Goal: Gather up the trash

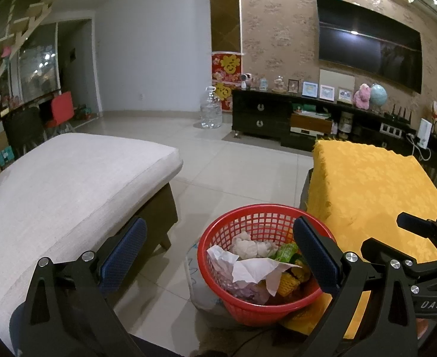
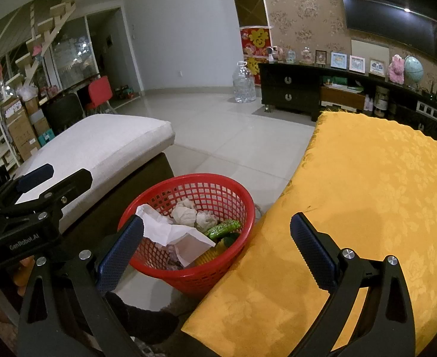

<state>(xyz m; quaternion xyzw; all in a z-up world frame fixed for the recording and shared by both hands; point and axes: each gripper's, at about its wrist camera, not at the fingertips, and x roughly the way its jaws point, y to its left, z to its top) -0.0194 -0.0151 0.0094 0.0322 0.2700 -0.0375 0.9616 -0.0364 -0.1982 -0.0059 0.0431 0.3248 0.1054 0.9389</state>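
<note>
While both hover above floor, left tool (image 1: 218, 255) spread wide, blue pads (image 1: 123, 253) gripping nothing, touching nothing. Right tool (image 2: 215, 250) same deal: wide open, empty. Red basket (image 2: 218, 184) sits on tile floor between grey cushion seat (image 2: 99, 145) and desk with yellow cloth (image 2: 367, 208). Inside basket: crumpled tissue (image 2: 185, 211), white paper (image 2: 171, 232), green wrapper (image 2: 223, 227).

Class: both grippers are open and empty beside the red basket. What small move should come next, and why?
Probably pull both grippers back and scan for more trash. The red basket already holds crumpled paper and a green wrapper, and no litter shows on the yellow cloth.
</note>
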